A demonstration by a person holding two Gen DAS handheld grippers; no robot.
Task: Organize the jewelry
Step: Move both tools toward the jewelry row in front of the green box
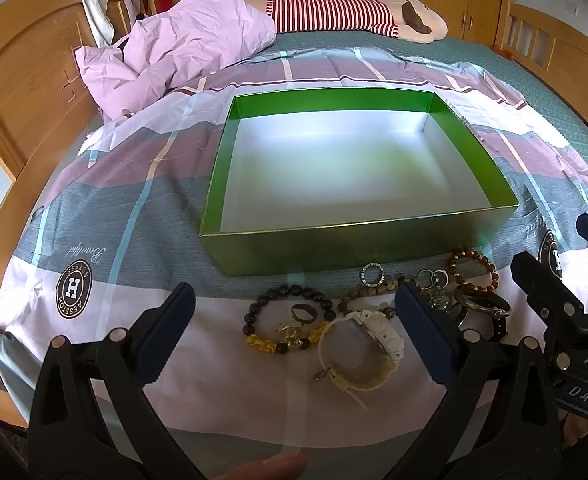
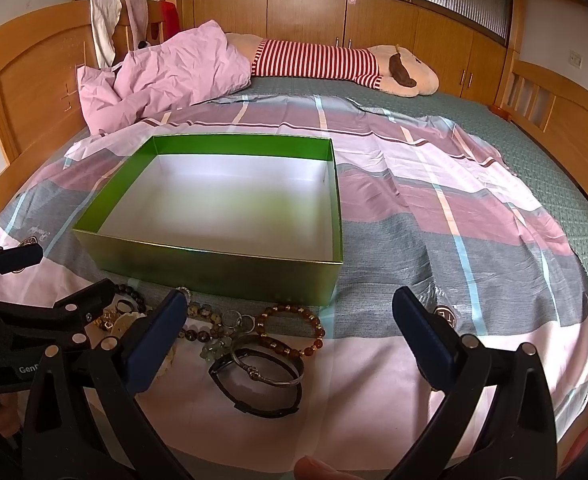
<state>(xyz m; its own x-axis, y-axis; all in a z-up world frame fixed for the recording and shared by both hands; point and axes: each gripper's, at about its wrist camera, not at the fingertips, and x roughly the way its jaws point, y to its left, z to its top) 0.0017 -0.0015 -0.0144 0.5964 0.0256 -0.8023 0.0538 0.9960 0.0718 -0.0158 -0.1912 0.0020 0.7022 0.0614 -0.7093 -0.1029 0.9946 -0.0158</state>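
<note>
**Both grippers wide open above the jewelry, holding nothing**

Nearest the left wrist camera, a fingertip (image 1: pixel 282 465) shows at the bottom edge, and the left gripper (image 1: pixel 294 312) hangs over the bedspread (image 1: pixel 94 208) with its blue-padded jaws spread wide and nothing between them. Inside that gap lie a white wristwatch (image 1: pixel 360 350), a dark beaded bracelet with yellow charms (image 1: pixel 288 318), and a small ring (image 1: pixel 300 313) inside the bracelet's loop. The right-hand pad sits just above a cluster of small rings and a speckled bead strand (image 1: pixel 374 290).

The right gripper (image 2: pixel 290 312) is likewise fully open and touches nothing. Between its pads, toward the left, lie a black bangle (image 2: pixel 262 384) with a silver bangle (image 2: pixel 266 366) resting across it, an amber beaded bracelet (image 2: pixel 294 330) just beyond, and a pale green pendant (image 2: pixel 216 348) beside the left pad. The left gripper shows at that view's left edge.

Just behind the jewelry stands an open green box (image 1: pixel 334 246) with a white interior, empty. Farther back lie a crumpled pink quilt (image 2: pixel 166 72) and a striped plush toy (image 2: pixel 334 62), before wooden cabinets (image 2: pixel 306 12).
</note>
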